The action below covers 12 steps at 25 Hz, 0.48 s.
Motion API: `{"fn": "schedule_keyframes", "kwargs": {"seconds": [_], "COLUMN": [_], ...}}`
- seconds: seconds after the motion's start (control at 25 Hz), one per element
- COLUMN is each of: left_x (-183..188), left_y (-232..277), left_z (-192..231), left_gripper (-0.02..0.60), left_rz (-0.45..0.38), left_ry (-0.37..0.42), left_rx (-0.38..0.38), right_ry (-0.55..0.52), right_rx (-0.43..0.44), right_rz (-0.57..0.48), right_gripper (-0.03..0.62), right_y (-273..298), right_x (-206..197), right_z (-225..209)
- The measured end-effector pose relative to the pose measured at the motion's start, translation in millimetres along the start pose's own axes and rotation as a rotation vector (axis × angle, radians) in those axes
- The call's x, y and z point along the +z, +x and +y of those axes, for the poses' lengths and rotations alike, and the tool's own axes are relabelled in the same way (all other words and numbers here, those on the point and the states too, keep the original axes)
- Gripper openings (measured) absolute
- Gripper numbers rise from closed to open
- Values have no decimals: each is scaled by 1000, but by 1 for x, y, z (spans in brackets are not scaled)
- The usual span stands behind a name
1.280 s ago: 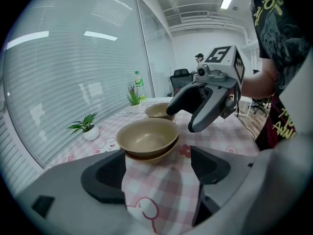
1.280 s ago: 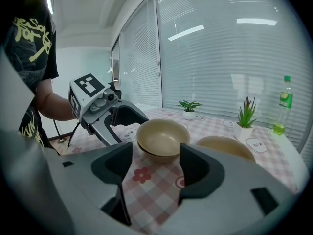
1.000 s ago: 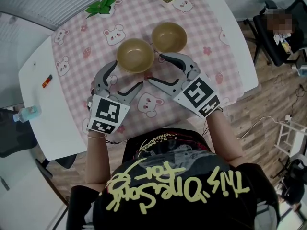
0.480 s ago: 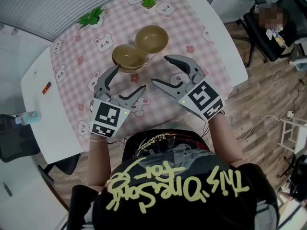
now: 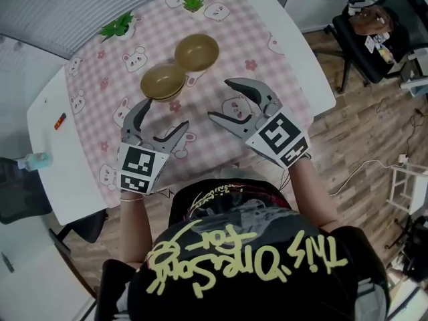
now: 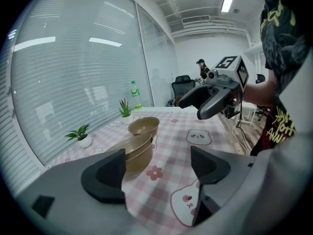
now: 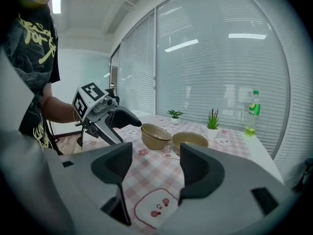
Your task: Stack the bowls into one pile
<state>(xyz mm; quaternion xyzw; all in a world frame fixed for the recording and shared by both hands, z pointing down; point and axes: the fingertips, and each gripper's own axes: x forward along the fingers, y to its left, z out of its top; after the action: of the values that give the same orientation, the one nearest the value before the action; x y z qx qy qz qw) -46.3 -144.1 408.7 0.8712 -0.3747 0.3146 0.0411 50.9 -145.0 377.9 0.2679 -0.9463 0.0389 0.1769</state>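
**Both grippers empty with jaws apart, bowls ahead of them**

The left gripper [image 6: 156, 173] has its jaws spread wide. Only the pink checked tablecloth [image 5: 221, 29] with its bear prints shows in the gap. Just past the tip of its left jaw stands a nested pair of bowls [image 6: 132, 153], the upper bowl sitting slightly tilted inside the lower one. Farther out along the same line is a single bowl [image 6: 144, 126], close beside the pair; whether the two touch cannot be told.

The right gripper [image 7: 154, 173] also has its jaws parted and grips nothing. From its jaws the nested pair lies ahead over the gap, and the single bowl lies ahead over the right jaw. Neither gripper touches a bowl. Both are held over the cloth on the person's side of the bowls, with their jaw tips angled toward each other.

Beyond the bowls, at the far edge of the cloth, stand two small potted plants [image 5: 118, 27]. A green bottle [image 7: 253, 112] stands well off to the right of the right jaws, by the window blinds. The cloth covers most of a white table [image 5: 50, 132].
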Motion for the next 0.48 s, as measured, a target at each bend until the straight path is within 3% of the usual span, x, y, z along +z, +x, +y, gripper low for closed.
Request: {"fn": "schedule_keyframes", "kwargs": {"seconds": [0.48], "left_x": [-10], "left_y": [-30], "left_z": [3], "left_gripper": [417], "left_rz": [6], "left_ry": [-24], "left_rx": [82], "right_ry": [-29], "right_rx": [67], "right_rz": [-14], "right_gripper": [308], "right_y": [-2], "right_x": [1], "right_z": [20]}}
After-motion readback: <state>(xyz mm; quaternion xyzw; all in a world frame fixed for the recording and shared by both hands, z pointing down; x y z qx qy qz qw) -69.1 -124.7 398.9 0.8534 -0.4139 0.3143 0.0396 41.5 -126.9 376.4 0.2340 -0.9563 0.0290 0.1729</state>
